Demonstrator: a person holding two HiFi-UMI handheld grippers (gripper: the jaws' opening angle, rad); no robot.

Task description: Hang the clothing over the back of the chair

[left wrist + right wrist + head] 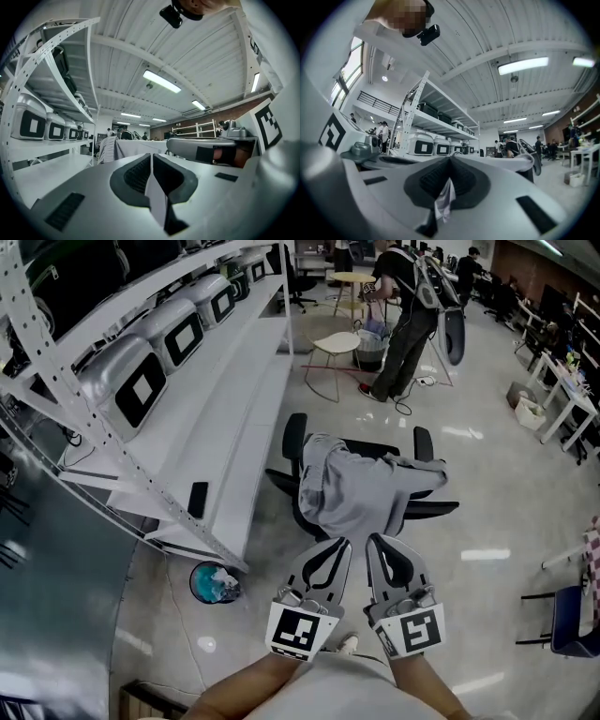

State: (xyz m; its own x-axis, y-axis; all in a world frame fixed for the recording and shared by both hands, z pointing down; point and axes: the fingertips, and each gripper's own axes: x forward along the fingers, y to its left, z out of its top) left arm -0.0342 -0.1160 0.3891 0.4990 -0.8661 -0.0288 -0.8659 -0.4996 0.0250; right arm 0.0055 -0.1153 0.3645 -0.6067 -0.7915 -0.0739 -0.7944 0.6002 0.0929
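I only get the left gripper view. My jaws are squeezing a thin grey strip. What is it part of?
Observer: It's the near edge of a grey garment. The head view shows that garment spread over a black chair, with your left gripper at its edge.
Child: Is the other gripper holding it too?
Observer: Yes. In the right gripper view, the right gripper has its jaws shut on a bit of the same grey cloth.
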